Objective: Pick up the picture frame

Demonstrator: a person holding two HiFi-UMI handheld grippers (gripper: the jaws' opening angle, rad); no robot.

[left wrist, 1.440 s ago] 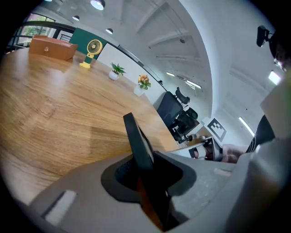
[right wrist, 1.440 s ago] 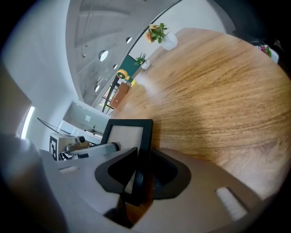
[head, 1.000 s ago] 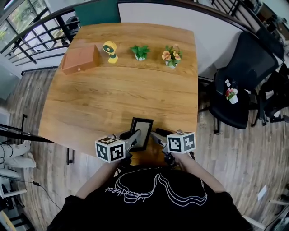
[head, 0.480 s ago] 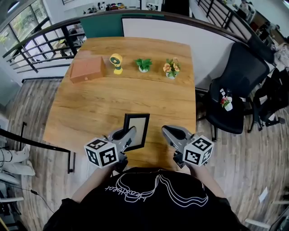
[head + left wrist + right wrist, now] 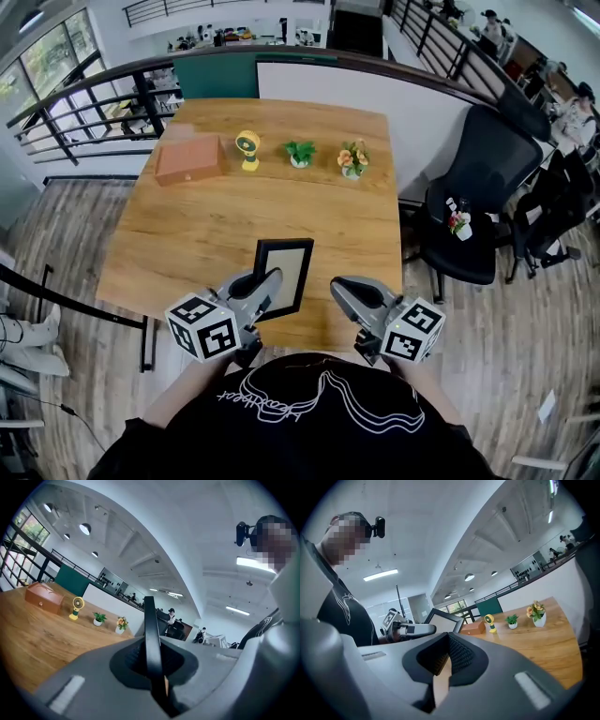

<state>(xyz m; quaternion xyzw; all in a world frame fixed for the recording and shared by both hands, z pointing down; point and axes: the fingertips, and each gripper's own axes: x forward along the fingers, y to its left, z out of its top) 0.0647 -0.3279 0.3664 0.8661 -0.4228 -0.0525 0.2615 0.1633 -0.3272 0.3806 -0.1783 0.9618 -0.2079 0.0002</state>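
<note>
Head view shows the picture frame (image 5: 289, 267) over the near edge of the worktop (image 5: 234, 211), directly in front of the person. The left gripper (image 5: 265, 281) has it by the left side rail, low down near the bottom corner. In the left gripper view the dark rail (image 5: 149, 625) stands edge-on between the jaws, which are closed onto it from both sides. The right gripper view shows the frame (image 5: 443, 619) held up clear of the wood with its pale front turned this way. The right gripper (image 5: 342, 287) sits just beside the frame on the other side. Its jaws are pressed together with nothing between them, and it is not touching the frame. The frame looks light and stiff: a thin dark rim around a flat pale panel that may well be glazed, so it probably would not stand a knock or a drop. The rim looks smooth and may be slippery under the pads. A pinch on one rail so close to a corner leaves the rest free to swing or sag about that point. The safe place to hold is the rim itself, never the panel. A grip nearer the middle of a side, or a second hold on the opposite rail, would likely keep it steadier.
</note>
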